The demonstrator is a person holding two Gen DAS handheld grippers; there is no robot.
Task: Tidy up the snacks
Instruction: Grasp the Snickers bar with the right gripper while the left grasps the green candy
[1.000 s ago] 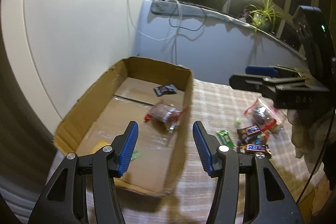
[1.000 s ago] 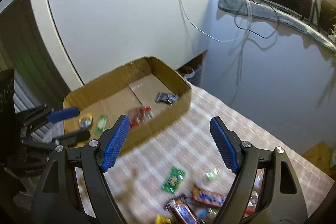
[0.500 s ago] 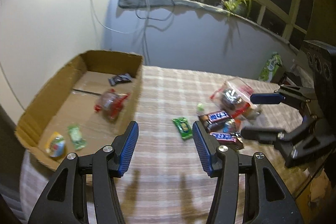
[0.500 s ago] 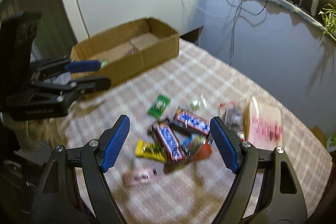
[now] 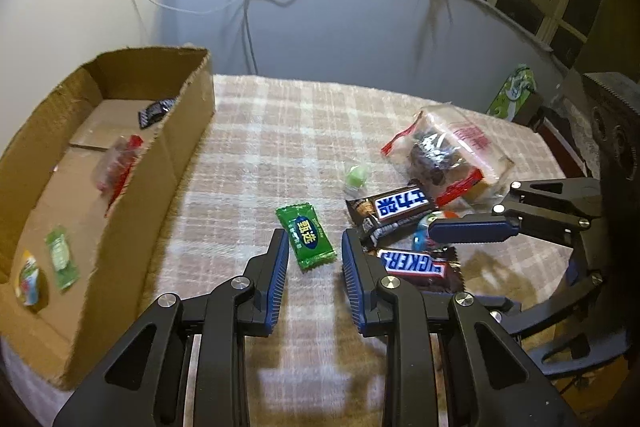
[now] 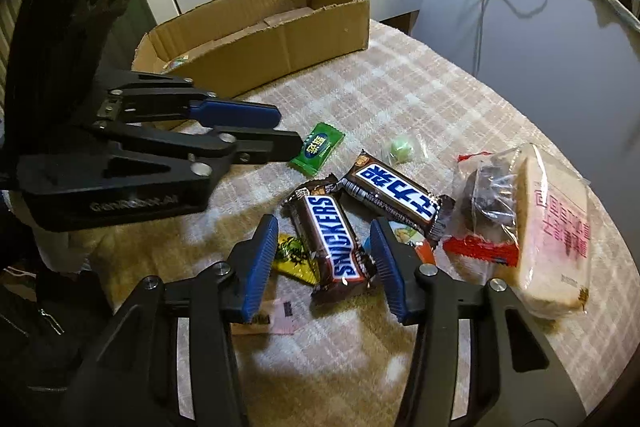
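Observation:
My left gripper is open, its fingers on either side of the near end of a green candy packet on the checked tablecloth; the packet also shows in the right wrist view. My right gripper is open around a Snickers bar, low over the table. A second Snickers bar lies just beyond. A cardboard box at the left holds several snacks.
A clear bag with bread and a dark cake lies at the right. A small green wrapped candy, a yellow packet and a pink packet lie around the bars. A wall and cables stand behind the table.
Both grippers have swung away from the box to the snack pile and dropped low. The left now brackets the green packet, the right brackets a Snickers bar, and its jaws have narrowed.

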